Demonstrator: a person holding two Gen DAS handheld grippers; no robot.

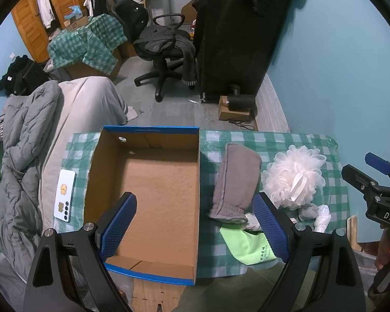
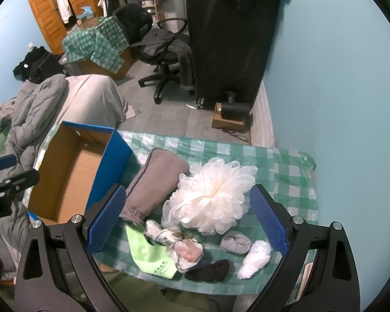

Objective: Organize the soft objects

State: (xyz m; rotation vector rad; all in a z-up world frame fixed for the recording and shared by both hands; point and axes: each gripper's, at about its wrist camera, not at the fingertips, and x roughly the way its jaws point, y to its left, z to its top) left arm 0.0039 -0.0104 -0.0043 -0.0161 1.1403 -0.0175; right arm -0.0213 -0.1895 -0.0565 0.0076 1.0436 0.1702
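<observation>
Both claws hang apart and empty: left claw (image 1: 195, 223) over the empty cardboard box (image 1: 153, 189) at the surface's left, right claw (image 2: 187, 219) above the soft pile to the box's right. White mesh pouf (image 2: 213, 197) touches the grey mitt (image 2: 156, 182); green cloth (image 2: 148, 252), knotted white bundle (image 2: 169, 241), grey sock ball (image 2: 235, 240), black sock (image 2: 208, 270) and white wad (image 2: 254, 258) crowd near the edge. Risks, as I judge: a bite on the pouf snagging only mesh and slipping, or dragging neighbours off the near edge.
</observation>
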